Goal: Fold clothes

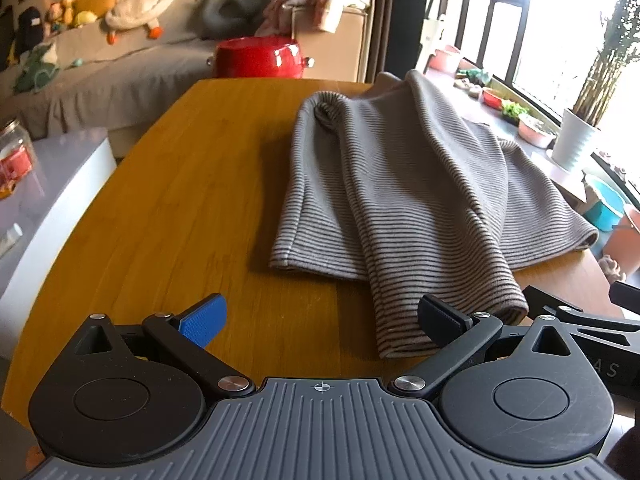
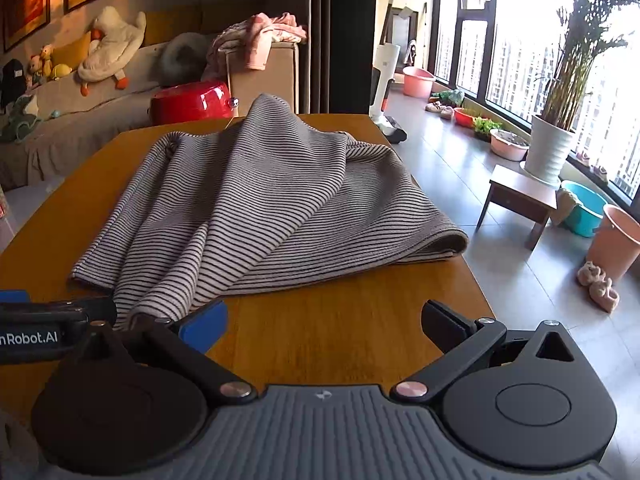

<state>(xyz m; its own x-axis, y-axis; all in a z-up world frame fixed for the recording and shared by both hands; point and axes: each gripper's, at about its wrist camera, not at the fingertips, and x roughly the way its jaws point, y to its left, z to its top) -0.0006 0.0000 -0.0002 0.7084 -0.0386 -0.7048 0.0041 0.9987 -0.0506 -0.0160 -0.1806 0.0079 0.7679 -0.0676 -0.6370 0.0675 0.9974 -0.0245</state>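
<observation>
Right now I have the striped garment [image 1: 400, 184] lying loosely bunched on the wooden table [image 1: 180, 208], filling the left wrist view from twelve to three o'clock. My left gripper [image 1: 322, 320] hangs above the near table edge with its jaws spread wide and holding nothing; a fold of the cloth ends just beside its right finger. My right gripper [image 2: 324, 324] is likewise spread and empty, the garment [image 2: 256, 200] reaching toward its blue pad [image 2: 204, 326] at nine o'clock. Beyond the table sits a red pot [image 2: 192, 100].
</observation>
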